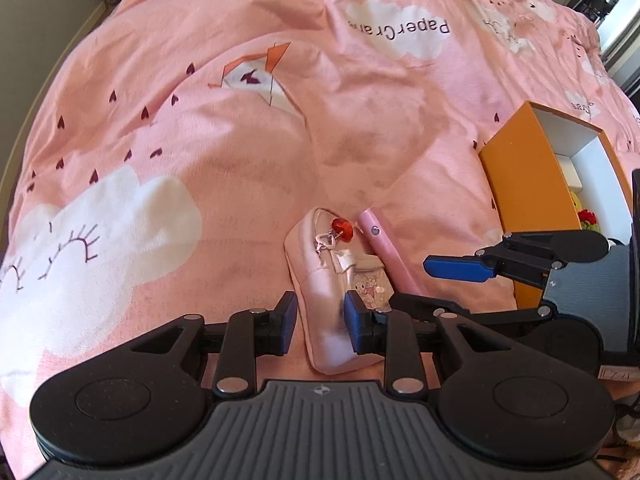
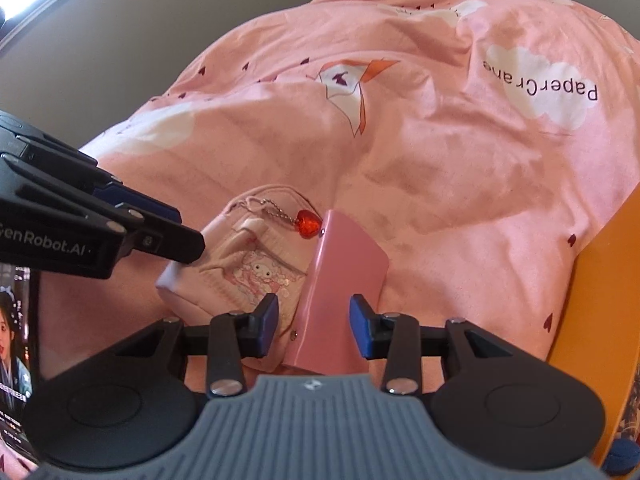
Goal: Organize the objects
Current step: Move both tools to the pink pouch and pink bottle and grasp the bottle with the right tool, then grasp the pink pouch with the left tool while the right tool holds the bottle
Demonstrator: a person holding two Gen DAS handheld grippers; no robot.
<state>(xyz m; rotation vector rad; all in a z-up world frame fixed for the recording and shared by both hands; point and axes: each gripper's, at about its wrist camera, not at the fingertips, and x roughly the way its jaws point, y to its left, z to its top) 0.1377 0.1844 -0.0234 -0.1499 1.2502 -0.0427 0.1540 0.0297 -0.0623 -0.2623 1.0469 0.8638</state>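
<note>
The left gripper [image 1: 320, 316] straddled a small pink satin pouch with a red heart charm [image 1: 326, 292] lying on the pink cloud-print quilt [image 1: 200, 140], jaws apart, possibly grazing it. The right gripper [image 2: 314, 326] stood open around a glossy pink card case [image 2: 340, 292] leaning against the pouch, near the orange cardboard box [image 1: 528, 188].

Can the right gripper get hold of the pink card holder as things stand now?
Probably yes. The right gripper is open with the pink card holder already between its fingers. The holder leans on the pink pouch, which the left gripper straddles, but nothing blocks closing.
</note>
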